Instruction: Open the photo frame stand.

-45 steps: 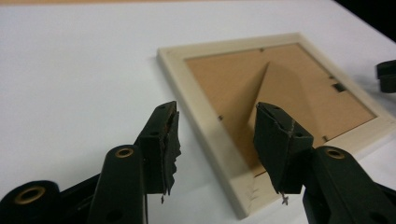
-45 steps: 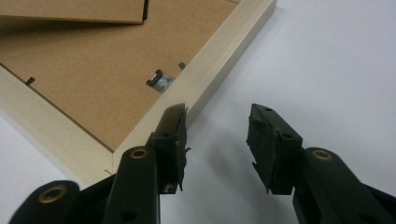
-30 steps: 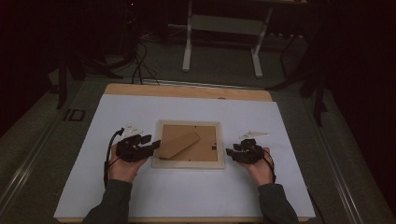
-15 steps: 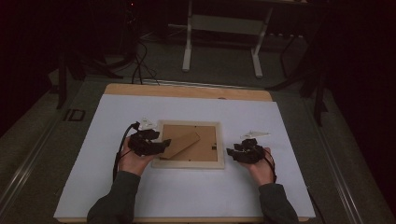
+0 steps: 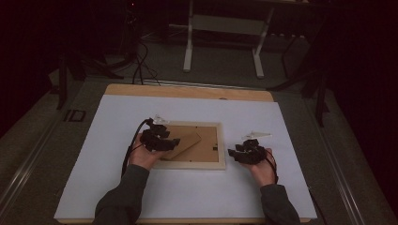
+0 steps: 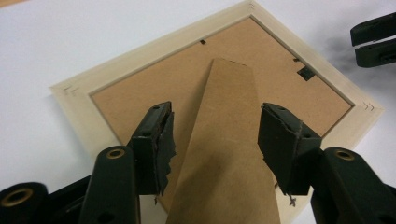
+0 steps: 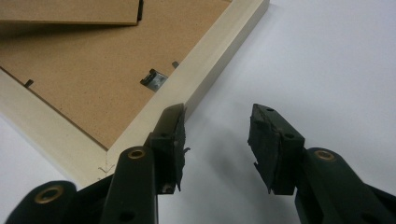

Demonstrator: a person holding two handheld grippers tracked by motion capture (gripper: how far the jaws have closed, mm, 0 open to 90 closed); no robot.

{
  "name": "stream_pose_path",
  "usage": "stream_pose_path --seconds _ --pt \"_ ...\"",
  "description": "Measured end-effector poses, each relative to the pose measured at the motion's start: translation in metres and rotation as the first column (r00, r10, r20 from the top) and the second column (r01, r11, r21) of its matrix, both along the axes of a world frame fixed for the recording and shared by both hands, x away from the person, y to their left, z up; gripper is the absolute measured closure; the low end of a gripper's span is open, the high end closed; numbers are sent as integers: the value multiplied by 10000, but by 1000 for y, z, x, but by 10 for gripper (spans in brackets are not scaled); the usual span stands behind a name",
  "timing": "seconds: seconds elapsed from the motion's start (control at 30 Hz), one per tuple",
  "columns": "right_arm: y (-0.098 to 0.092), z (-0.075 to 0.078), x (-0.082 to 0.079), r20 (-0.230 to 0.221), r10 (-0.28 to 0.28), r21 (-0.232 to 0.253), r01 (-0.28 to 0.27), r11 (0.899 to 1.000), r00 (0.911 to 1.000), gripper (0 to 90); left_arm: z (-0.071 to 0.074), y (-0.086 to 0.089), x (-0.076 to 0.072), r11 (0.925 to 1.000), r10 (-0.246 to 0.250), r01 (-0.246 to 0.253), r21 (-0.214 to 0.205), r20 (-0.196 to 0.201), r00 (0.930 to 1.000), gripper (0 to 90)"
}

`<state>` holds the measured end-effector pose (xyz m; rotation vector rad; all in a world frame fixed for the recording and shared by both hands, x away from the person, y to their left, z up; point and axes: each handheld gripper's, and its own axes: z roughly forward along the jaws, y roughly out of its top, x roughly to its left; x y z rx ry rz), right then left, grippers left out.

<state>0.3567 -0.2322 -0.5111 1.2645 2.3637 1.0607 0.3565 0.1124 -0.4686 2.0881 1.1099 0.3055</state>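
A pale wooden picture frame (image 5: 197, 165) lies face down on the white sheet, its brown backing board up. A brown easel stand (image 5: 187, 140) rests across the backing. My left gripper (image 5: 174, 141) reaches over the frame's left side. Its jaws have just been opening, and the stand (image 6: 229, 93) lies between the pads (image 6: 156, 140) with a gap showing at the left pad. My right gripper (image 5: 231, 152) is open on the sheet just right of the frame's right rail (image 7: 205, 74), nothing between its fingers. A small metal hanger clip (image 7: 154, 79) sits near that rail.
The white sheet (image 5: 187, 197) covers a wooden table whose far edge (image 5: 187, 91) shows beyond it. Bare sheet lies all around the frame. Behind the table, a desk's white legs (image 5: 190, 42) and cables stand on the dark floor.
My left hand has moved right, from beside the frame's left rail to over the backing, and its jaws now straddle the stand. The right hand has kept still.
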Motion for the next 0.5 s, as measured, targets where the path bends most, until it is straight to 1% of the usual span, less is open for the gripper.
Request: stream_pose_path --seconds 0.07,0.13,0.23,0.37,0.5 --pt "0 0 0 -1 5 1 -5 10000 10000 553 -3 -3 4 10000 -37 39 70 -219 9998 430" --pt "0 0 0 0 8 -4 -8 10000 10000 553 -7 -7 8 9994 -262 274 190 -626 9977 395" --pt "0 0 0 -21 22 -14 -23 10000 10000 552 -11 -12 10 9976 -421 464 522 -819 9958 373" --pt "2 -1 0 -44 46 -52 -47 10000 10000 551 -15 -16 15 9971 -461 523 545 -1102 9928 366" --pt "2 -1 0 -42 51 -46 -51 10000 10000 551 -18 -19 16 9958 -609 689 598 -1255 9902 358"
